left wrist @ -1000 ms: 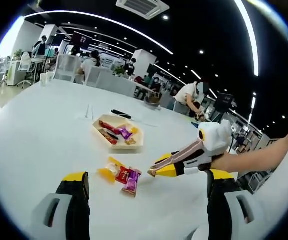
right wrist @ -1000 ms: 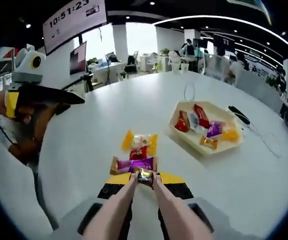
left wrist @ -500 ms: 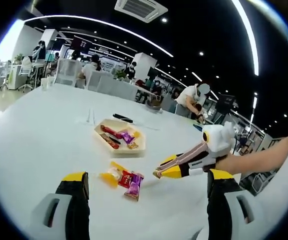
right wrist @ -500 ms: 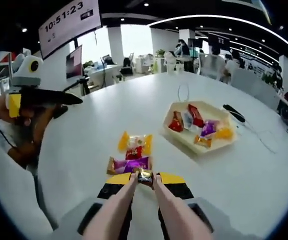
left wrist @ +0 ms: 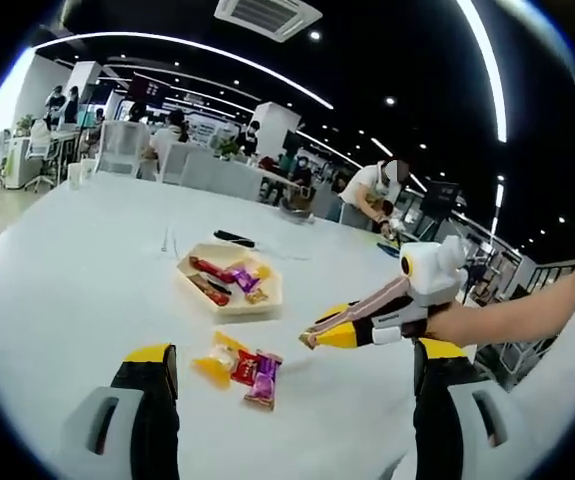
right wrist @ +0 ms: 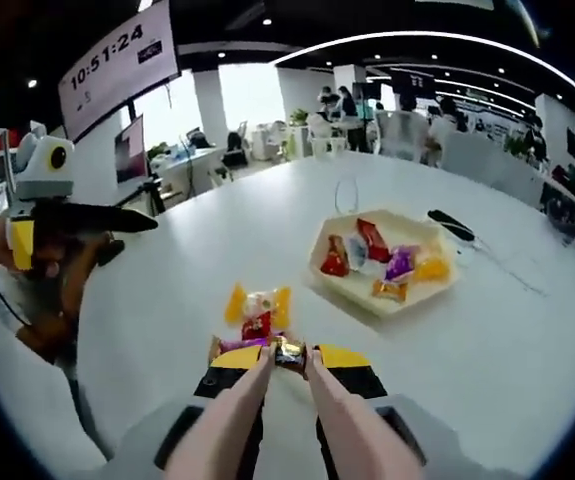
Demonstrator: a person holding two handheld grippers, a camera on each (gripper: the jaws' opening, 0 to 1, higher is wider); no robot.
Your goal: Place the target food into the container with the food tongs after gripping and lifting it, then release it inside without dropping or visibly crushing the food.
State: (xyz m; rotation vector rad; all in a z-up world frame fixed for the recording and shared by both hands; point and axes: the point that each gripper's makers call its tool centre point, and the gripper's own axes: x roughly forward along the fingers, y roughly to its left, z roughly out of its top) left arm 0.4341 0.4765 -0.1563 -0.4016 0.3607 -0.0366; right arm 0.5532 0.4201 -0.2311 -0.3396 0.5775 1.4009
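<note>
Right gripper (right wrist: 287,352) tongs (right wrist: 267,400) (closed) on candy (right wrist: 288,351)

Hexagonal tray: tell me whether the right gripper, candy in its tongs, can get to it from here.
Probably yes. The right gripper holds the gold-wrapped candy above the table, and bare tabletop lies between it and the hexagonal tray; the loose candies sit off that line.

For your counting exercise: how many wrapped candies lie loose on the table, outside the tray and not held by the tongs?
3: a yellow candy, a red candy and a purple candy, clustered together on the white table near the tray. More may be hidden beneath.
</note>
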